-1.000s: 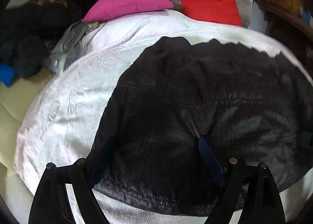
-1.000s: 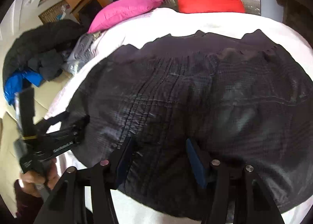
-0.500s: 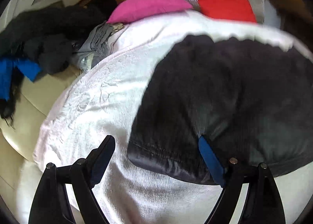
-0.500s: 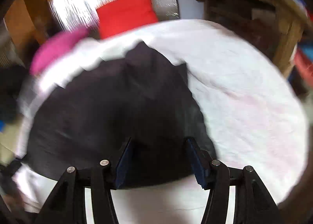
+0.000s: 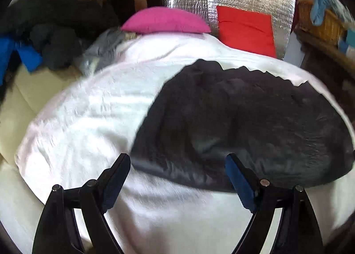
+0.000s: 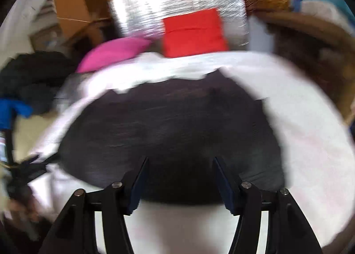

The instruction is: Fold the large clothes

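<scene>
i am seeing the black garment (image 5: 244, 125) lying folded on the white sheet (image 5: 84, 116), centre to right of frame; my left gripper (image 5: 177, 178) is gaping wide, holding nothing; my right gripper (image 6: 180, 178) is likewise parted and empty, fingers framing the garment's near edge

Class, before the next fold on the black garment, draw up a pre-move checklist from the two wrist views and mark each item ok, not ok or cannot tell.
1. Left gripper open and free of cloth: ok; its fingers stand wide apart with nothing pinched.
2. Right gripper open and free of cloth: ok.
3. Black garment lying wholly on the white cover: ok in both views.
4. Garment lying flat, without bunching: not ok; a raised crease shows near its near edge.
5. Fold edges aligned: cannot tell; the right view is motion-blurred.
6. Pink cushion and red cushion apart from the garment: ok.
</scene>
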